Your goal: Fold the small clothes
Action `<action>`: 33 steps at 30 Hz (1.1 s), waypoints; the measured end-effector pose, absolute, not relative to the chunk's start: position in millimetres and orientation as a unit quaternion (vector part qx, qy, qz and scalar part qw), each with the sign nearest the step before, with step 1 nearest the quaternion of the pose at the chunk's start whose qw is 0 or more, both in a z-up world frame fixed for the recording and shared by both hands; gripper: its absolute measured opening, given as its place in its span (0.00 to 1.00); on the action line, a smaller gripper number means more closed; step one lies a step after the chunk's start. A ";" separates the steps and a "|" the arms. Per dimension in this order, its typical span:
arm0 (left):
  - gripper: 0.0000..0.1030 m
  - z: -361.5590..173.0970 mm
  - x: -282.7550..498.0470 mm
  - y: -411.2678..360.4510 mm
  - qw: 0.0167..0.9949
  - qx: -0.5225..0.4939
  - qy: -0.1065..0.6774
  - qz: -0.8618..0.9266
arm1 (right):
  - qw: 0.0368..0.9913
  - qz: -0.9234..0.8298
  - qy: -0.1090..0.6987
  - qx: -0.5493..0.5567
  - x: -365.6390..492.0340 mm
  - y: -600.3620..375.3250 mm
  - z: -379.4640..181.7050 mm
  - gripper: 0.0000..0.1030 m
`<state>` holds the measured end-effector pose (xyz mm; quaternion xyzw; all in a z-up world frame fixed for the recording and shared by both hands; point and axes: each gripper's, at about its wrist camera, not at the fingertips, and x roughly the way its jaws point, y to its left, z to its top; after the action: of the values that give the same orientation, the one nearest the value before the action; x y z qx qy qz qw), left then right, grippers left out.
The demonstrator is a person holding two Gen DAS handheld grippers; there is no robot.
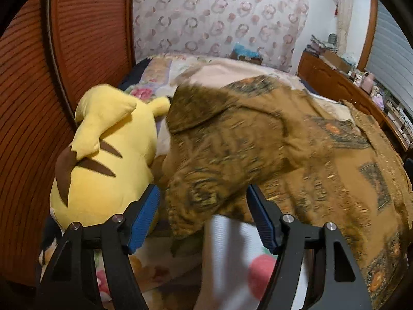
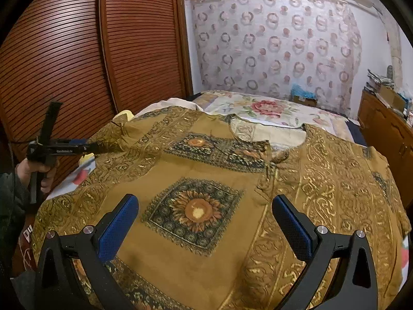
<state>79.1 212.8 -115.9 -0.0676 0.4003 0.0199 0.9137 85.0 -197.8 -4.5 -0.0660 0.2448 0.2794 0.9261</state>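
Note:
A mustard-brown shirt [image 2: 206, 165] with sunflower squares and gold scroll bands lies spread flat on the bed, collar towards the far side. My right gripper [image 2: 205, 197] hovers open over its lower front, with nothing between its fingers. In the left wrist view the shirt [image 1: 271, 142] is bunched and lifted at its left sleeve [image 1: 191, 206]. My left gripper [image 1: 202, 191] straddles that sleeve's edge, jaws apart, blue pads clear of the cloth. The right wrist view shows the left gripper [image 2: 98, 146] at the sleeve, held by a person's hand [image 2: 44, 173].
A yellow plush toy [image 1: 103, 155] sits on the bed just left of the sleeve, against the louvred wooden wardrobe doors [image 2: 77, 51]. The floral bedsheet [image 2: 263, 108] runs to a patterned wall hanging. A wooden dresser [image 2: 387, 134] with clutter stands on the right.

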 end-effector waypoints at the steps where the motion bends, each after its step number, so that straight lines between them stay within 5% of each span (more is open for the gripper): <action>1: 0.69 -118.3 79.1 215.4 0.913 -0.071 0.402 0.017 | 0.926 0.281 0.244 -0.068 86.7 -194.8 -5.1 1.00; 3: 0.67 -119.2 77.3 216.4 0.912 -0.077 0.402 0.008 | 0.925 0.285 0.242 -0.070 87.8 -191.6 -5.5 1.00; 7: 0.27 -110.3 73.3 214.5 0.918 -0.079 0.388 -0.010 | 0.923 0.289 0.245 -0.073 89.8 -187.5 -11.8 1.00; 9: 0.15 -102.5 72.9 212.8 0.922 -0.074 0.381 -0.016 | 0.922 0.289 0.247 -0.073 91.0 -186.7 -15.0 1.00; 12: 0.11 -86.1 71.1 206.5 0.931 -0.059 0.360 -0.016 | 0.922 0.287 0.249 -0.069 90.7 -187.8 -15.6 1.00; 27: 0.13 -4.9 81.8 89.6 0.948 0.014 0.291 -0.125 | 0.936 0.251 0.244 -0.038 89.0 -221.8 -6.6 1.00; 29: 0.21 -5.5 77.5 74.2 0.945 0.022 0.294 -0.140 | 0.937 0.247 0.244 -0.033 86.6 -226.0 -7.0 1.00; 33: 0.54 -3.1 63.1 61.3 0.946 0.031 0.285 -0.154 | 0.938 0.241 0.247 -0.025 84.3 -229.0 -8.4 1.00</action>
<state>63.1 61.3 -3.1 0.0311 0.2853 -0.1536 0.9455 84.3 -229.0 -8.4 -0.0245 0.2473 0.2412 0.9381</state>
